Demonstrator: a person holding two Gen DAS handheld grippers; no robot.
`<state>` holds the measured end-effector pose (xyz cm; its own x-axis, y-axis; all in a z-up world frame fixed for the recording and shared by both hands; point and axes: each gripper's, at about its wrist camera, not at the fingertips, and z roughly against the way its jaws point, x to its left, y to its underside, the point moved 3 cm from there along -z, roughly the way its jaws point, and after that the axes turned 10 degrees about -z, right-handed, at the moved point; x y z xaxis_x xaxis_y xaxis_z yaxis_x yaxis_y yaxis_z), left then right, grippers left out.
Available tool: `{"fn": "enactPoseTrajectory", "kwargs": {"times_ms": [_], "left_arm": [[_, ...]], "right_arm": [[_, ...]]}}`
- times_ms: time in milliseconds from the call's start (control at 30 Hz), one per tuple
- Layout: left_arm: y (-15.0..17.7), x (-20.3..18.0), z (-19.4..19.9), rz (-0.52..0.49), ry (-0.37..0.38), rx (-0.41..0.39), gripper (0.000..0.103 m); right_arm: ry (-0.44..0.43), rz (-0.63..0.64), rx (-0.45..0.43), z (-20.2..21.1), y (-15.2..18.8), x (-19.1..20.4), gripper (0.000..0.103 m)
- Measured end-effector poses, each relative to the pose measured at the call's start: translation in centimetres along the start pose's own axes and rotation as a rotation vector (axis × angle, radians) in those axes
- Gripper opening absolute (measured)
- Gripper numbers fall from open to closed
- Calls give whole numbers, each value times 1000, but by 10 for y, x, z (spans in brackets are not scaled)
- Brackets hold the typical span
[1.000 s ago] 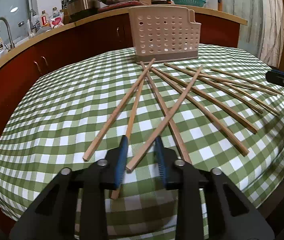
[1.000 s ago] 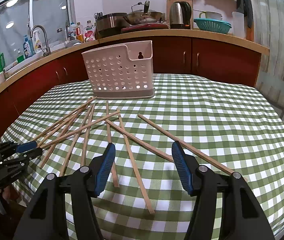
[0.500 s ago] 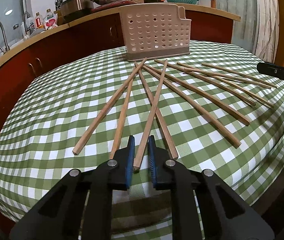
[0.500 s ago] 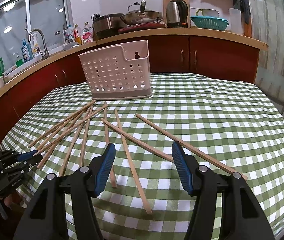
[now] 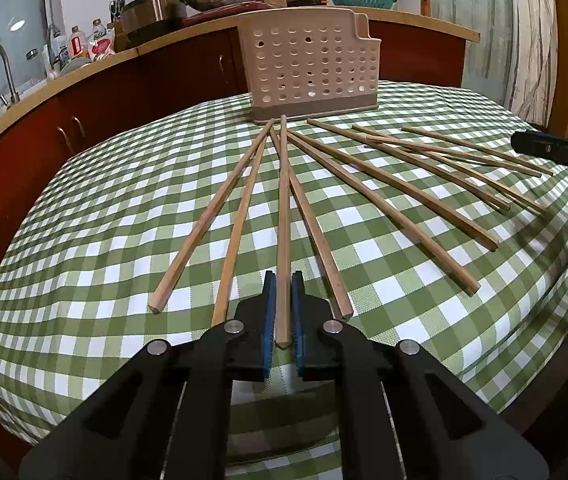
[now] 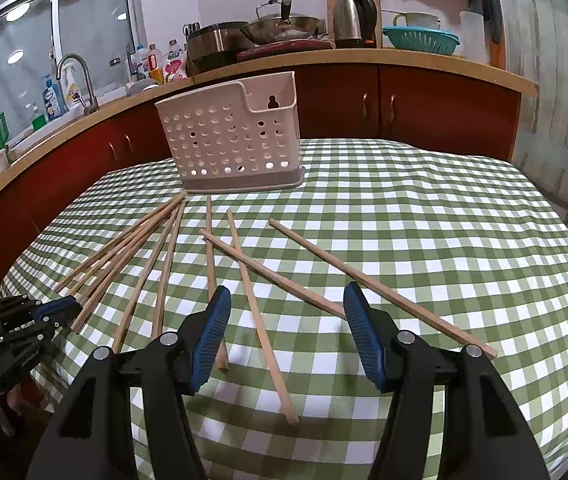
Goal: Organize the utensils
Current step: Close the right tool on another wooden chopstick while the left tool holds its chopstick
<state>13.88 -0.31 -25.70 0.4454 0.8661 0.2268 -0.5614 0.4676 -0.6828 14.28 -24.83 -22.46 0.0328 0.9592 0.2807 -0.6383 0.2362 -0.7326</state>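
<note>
Several wooden chopsticks lie fanned out on the green checked tablecloth. My left gripper is shut on the near end of one chopstick, which points straight at the beige perforated utensil holder at the table's far side. My right gripper is open and empty, above the near ends of other chopsticks. The holder also shows in the right wrist view, and so does the left gripper at the left edge.
A red-fronted kitchen counter curves behind the table, with a sink tap, bottles, pots, a kettle and a teal colander. The table edge drops off close to both grippers.
My left gripper closed on one chopstick and swung it from slanting right to pointing straight at the holder. The right gripper stayed open and barely moved.
</note>
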Motion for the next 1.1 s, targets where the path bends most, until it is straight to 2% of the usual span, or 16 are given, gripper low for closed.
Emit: {"fn": "enactPoseTrajectory", "kwargs": {"times_ms": [200, 300, 400, 500, 533, 567, 733, 1100], "left_arm": [[1, 1, -1, 10, 2, -4, 10], [2, 2, 0, 19, -9, -5, 17], [3, 3, 0, 40, -15, -16, 18], [5, -1, 1, 33, -34, -27, 15], [5, -2, 1, 33, -26, -33, 8], [6, -2, 2, 41, -11, -39, 7], [6, -5, 4, 20, -42, -37, 7], [0, 2, 12, 42, -62, -62, 7]], "right_arm": [[-3, -2, 8, -2, 1, 1, 58], [-3, -1, 9, -3, 2, 1, 58], [-4, -1, 10, -3, 2, 2, 58], [-3, -3, 7, -2, 1, 1, 58], [-2, -4, 5, -2, 1, 1, 58], [-2, -4, 2, -2, 1, 1, 58], [-1, -1, 3, -2, 2, 1, 58], [9, 13, 7, -4, 6, -5, 58]]}}
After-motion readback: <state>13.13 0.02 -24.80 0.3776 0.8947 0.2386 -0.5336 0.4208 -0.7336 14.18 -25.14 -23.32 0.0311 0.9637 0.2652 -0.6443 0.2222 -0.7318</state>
